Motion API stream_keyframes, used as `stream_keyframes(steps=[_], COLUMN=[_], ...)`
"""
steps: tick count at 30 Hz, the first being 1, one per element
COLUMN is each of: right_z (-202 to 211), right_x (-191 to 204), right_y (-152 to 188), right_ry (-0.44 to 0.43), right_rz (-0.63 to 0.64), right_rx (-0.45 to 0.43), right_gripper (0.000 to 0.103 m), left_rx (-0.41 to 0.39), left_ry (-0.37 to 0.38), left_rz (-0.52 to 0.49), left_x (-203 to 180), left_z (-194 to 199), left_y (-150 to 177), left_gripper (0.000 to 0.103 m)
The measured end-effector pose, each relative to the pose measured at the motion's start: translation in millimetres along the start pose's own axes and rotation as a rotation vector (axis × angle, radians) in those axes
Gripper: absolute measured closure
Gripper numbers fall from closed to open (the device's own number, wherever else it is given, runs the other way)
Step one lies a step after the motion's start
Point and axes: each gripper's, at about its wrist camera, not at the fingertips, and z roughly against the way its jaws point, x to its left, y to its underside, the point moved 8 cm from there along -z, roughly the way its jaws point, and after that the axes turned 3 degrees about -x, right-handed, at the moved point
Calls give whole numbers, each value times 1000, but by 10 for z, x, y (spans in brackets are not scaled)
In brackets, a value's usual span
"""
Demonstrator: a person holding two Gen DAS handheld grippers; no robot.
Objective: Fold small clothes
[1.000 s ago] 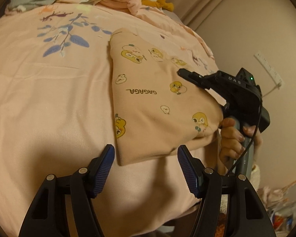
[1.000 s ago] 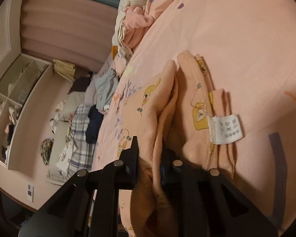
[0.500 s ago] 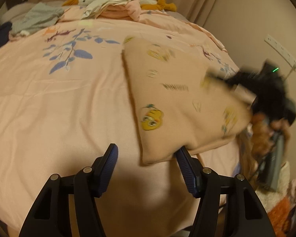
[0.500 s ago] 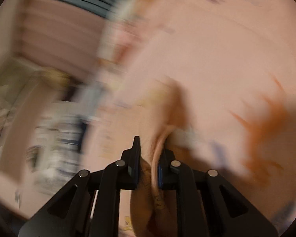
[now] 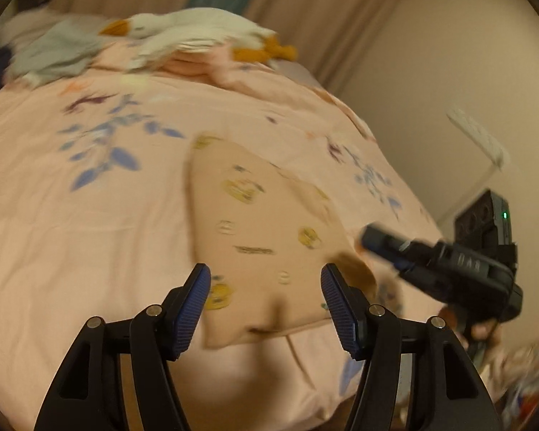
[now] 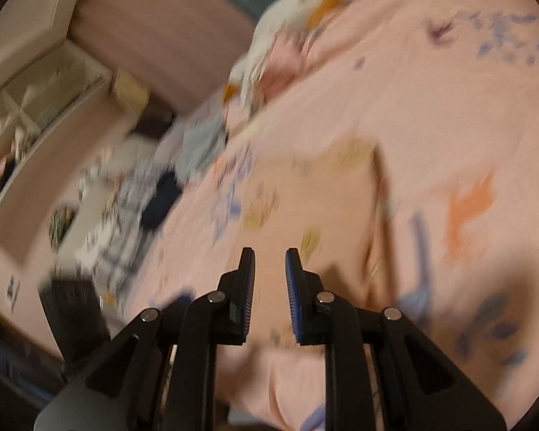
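1. The folded peach garment [image 5: 266, 248], printed with yellow cartoon ducks and a line of dark lettering, lies flat on the pink bedspread [image 5: 90, 237] near the bed's near edge.
2. The left claw [image 5: 266, 301] hovers over the garment's near edge with its blue-padded fingers spread wide; the cloth shows in the gap between them, but neither pad presses on it, so it is released and grasps nothing.
3. The right claw [image 6: 269, 287] has just been parting its jaws; a narrow gap shows between the blue pads and nothing is in it, so it too is released.
4. In the left wrist view the right claw [image 5: 373, 239] sits to the right of the garment, its tip just beside the garment's right corner; motion blur hides whether they touch. A hand [image 5: 481, 330] grips its handle, and a green light glows on its body.
5. In the right wrist view the garment [image 6: 305, 208] lies ahead of the pads, blurred.
6. A white plush goose [image 5: 194, 32] with an orange beak lies on a heap of clothes at the far end of the bed.
7. Beyond the bed's left side, more clothes, among them a plaid piece [image 6: 125, 222], lie below a white shelf unit [image 6: 28, 115].
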Motion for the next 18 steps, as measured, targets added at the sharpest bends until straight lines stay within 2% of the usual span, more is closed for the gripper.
stream_keyframes(steps=[1, 3, 5, 6, 7, 8, 10, 13, 15, 16, 18], right_z=[-86, -296, -206, -146, -74, 5, -26, -428, -728, -890, -1074], right_x=[-91, -397, -392, -359, -313, -226, -108, -146, -255, -404, -583], right_y=[101, 367, 322, 254, 151, -55, -368, -663, -798, -880, -975], right_ry=[35, 164, 134, 149, 170, 195, 178, 126, 178, 236, 285], right_rz=[-16, -66, -74, -55, -25, 27, 81, 25, 3, -11, -48], right_rx=[39, 147, 145, 142, 121, 61, 24, 97, 120, 112, 122], right_gripper=[88, 103, 103, 96, 94, 94, 93, 93, 94, 101, 103], left_rx=[49, 190, 135, 132, 141, 141, 86, 29, 53, 84, 152], left_ry=[-27, -131, -163, -165, -159, -149, -99, -80, -91, -105, -112], left_rz=[-12, -47, -130, -166, -167, -153, -74, 13, -7, -20, -63], left_x=[14, 112, 107, 71, 61, 64, 120, 203, 246, 238, 257], left_z=[-120, -403, -341, -267, -223, -186, -125, -161, -304, -362, -530], left_y=[95, 380, 411, 396, 362, 305, 65, -181, -230, -160, 4], left_gripper=[41, 50, 51, 51, 51, 51, 51, 51, 51, 51, 51])
